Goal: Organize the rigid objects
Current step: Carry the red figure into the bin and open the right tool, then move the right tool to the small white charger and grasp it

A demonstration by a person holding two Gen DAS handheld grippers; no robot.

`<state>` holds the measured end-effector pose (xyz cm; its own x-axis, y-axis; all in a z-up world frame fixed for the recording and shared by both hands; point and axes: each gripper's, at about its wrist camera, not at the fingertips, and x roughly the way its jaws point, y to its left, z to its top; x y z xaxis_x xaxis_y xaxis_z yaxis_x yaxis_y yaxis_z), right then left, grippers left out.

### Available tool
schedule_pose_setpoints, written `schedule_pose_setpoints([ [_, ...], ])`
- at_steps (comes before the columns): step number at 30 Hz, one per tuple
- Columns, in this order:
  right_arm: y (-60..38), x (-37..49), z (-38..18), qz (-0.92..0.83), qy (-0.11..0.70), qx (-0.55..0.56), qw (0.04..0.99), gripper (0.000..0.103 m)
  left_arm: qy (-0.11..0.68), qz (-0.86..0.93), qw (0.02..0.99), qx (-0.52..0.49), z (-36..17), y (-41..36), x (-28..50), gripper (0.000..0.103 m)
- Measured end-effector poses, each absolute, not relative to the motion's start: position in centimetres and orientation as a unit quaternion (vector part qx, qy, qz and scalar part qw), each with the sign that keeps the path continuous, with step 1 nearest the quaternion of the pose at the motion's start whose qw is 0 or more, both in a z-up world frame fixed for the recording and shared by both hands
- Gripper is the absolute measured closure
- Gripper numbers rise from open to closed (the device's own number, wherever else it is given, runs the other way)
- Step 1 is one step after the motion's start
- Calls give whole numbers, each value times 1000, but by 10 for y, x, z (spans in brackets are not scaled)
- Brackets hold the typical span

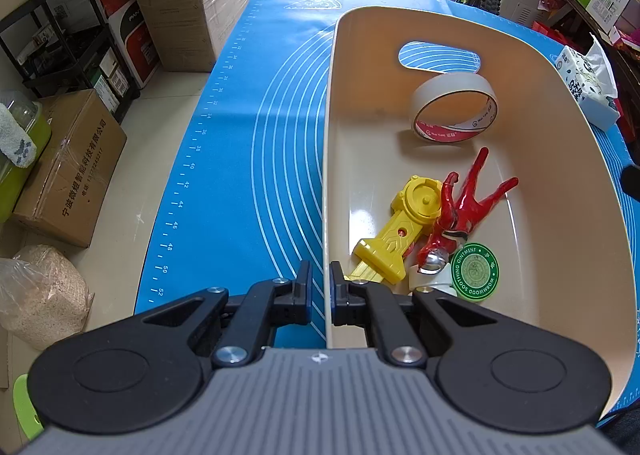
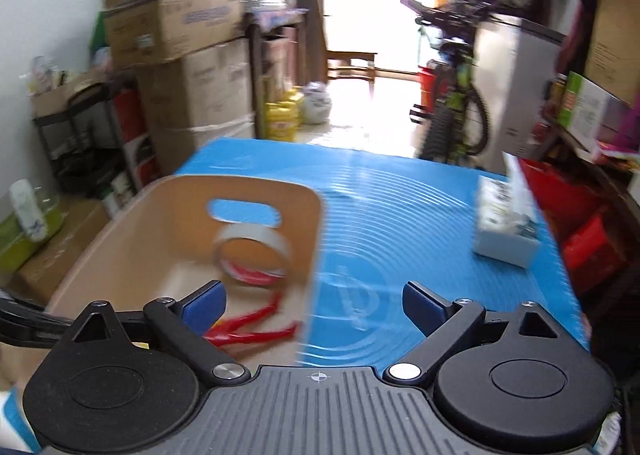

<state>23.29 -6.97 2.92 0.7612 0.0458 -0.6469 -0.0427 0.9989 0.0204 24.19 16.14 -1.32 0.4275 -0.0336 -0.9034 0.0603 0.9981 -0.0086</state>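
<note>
My left gripper (image 1: 320, 287) clamped on bin (image 1: 560, 159) near wall. My right gripper (image 2: 312, 307) spread wide, empty. Tissue pack (image 2: 506, 231) ahead-right on mat (image 2: 400, 223), long axis running away; right nearer.

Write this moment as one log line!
left gripper: jaws clamped on bin wall | right gripper: jaws open, empty | tape roll: inside bin
</note>
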Motion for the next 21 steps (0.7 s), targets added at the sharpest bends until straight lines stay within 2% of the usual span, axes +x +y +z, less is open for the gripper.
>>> schedule_pose_setpoints([
  [15, -121, 241, -40, -54, 414, 23, 908, 7, 534, -28, 845, 13, -13, 161, 242, 93],
  [19, -121, 246, -53, -58, 419, 15, 906, 9, 534, -28, 845, 12, -13, 161, 242, 93],
  [21, -120, 249, -59, -57, 420, 16, 905, 13, 534, -28, 845, 12, -13, 161, 242, 93],
])
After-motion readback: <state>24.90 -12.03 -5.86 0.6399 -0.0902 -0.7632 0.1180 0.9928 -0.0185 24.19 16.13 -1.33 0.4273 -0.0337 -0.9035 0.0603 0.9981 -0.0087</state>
